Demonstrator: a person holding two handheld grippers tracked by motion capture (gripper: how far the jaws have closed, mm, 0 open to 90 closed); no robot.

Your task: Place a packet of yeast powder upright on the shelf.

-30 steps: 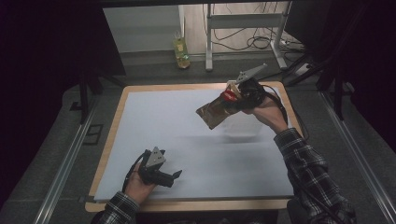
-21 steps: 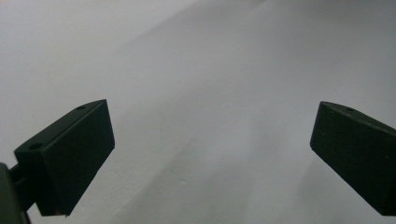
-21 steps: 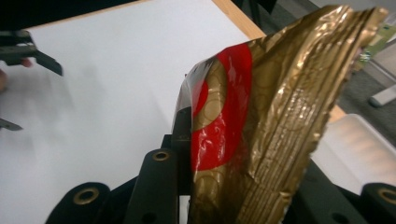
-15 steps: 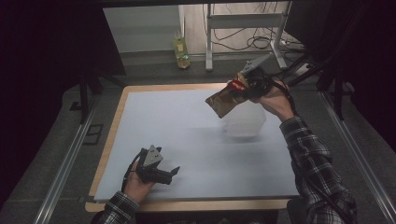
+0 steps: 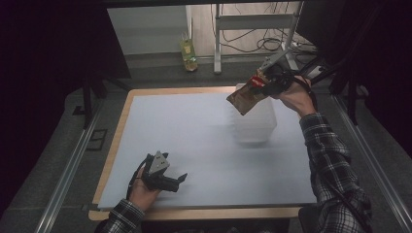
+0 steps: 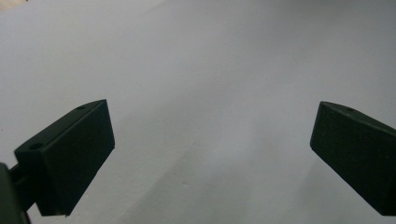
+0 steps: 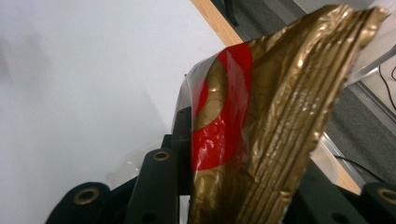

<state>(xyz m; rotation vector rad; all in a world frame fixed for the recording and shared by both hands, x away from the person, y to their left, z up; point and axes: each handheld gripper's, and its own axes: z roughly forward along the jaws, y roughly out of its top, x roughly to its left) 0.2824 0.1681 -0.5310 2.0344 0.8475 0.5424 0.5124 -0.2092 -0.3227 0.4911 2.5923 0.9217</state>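
While the right gripper (image 5: 262, 81) clamps a gold pouch (image 5: 244, 96) above the white table (image 5: 194, 131), the left gripper (image 5: 167, 178) rests on it, jaws apart; dark surroundings.

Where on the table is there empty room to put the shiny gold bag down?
The white mat is bare between the left hand-held gripper and the clear container. It is crowded at the far right, where the gold bag hangs.

High cam looks down on table (image 5: 194, 145); gripper cams close-up, sharing it.
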